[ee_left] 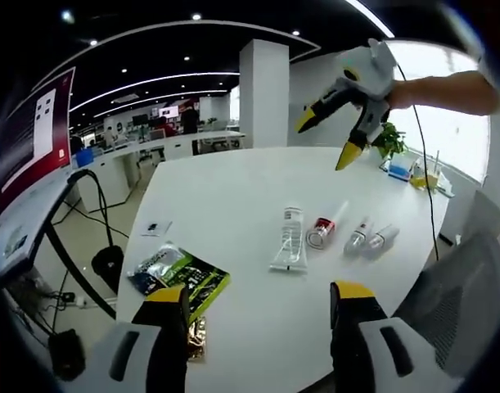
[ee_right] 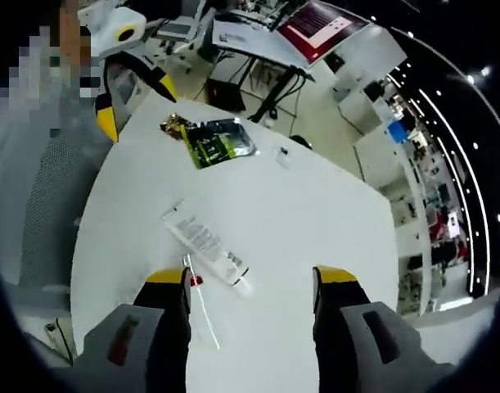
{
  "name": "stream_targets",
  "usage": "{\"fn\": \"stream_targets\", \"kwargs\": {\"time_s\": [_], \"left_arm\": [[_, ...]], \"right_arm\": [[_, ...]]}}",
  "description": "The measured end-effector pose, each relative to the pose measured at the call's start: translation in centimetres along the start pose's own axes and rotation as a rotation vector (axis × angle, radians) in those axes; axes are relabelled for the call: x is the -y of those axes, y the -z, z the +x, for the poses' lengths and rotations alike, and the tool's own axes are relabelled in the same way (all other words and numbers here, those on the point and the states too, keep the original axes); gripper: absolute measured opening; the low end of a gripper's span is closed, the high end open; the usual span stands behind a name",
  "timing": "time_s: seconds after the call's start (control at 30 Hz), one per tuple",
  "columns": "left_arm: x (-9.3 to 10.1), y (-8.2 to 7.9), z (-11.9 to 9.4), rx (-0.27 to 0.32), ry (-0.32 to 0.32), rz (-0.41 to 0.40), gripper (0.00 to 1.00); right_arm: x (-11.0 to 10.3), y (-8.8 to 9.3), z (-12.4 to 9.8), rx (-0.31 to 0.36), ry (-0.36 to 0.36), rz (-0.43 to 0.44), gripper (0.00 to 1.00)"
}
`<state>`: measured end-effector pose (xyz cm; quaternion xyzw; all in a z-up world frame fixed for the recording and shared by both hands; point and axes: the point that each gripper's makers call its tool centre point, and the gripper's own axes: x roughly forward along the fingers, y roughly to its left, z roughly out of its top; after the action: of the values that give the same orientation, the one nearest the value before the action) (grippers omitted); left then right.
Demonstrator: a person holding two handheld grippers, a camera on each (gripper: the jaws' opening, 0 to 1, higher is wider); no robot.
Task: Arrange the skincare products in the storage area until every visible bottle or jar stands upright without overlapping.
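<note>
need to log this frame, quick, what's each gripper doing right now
Left gripper: open, holding nothing, above the table edge.
Right gripper: open, holding nothing, over the clear tube.

The gold packet (ee_left: pixel 196 338) is half hidden behind the left gripper's (ee_left: pixel 258 315) jaw at 7 o'clock. The red-capped tube (ee_right: pixel 194 281) is partly covered by the right gripper's (ee_right: pixel 250 299) jaw; tube labels cannot be read.

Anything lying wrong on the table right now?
Yes. All four skincare items lie flat on the white table: the clear tube, the red-labelled tube and two small bottles. None stands upright yet.
</note>
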<state>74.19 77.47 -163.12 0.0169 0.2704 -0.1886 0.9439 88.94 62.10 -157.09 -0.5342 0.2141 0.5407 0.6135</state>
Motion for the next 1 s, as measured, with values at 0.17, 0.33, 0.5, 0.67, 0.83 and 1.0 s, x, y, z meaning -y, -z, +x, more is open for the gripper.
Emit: {"fn": "stream_targets", "kwargs": {"time_s": [0.17, 0.33, 0.5, 0.67, 0.83, 1.0], "left_arm": [[-0.1, 0.1, 0.0, -0.001, 0.001, -0.011, 0.71], [-0.4, 0.3, 0.0, -0.003, -0.005, -0.023, 0.7], [-0.5, 0.6, 0.1, -0.006, -0.009, -0.019, 0.7], [-0.7, 0.8, 0.2, -0.005, -0.009, -0.024, 0.7], [-0.7, 1.3, 0.5, -0.021, -0.004, -0.017, 0.68], [-0.9, 1.4, 0.5, -0.022, -0.007, -0.026, 0.68]], "right_arm": [[0.5, 0.0, 1.8, -0.024, -0.054, -0.057, 0.48], [0.7, 0.6, 4.0, -0.068, -0.114, -0.114, 0.45], [-0.1, 1.8, 6.6, -0.124, -0.189, -0.177, 0.45], [-1.0, 2.7, 8.8, -0.162, -0.246, -0.236, 0.44], [-1.6, 3.4, 10.4, -0.193, -0.298, -0.29, 0.42], [-2.2, 3.8, 11.6, -0.2, -0.351, -0.319, 0.43]]}}
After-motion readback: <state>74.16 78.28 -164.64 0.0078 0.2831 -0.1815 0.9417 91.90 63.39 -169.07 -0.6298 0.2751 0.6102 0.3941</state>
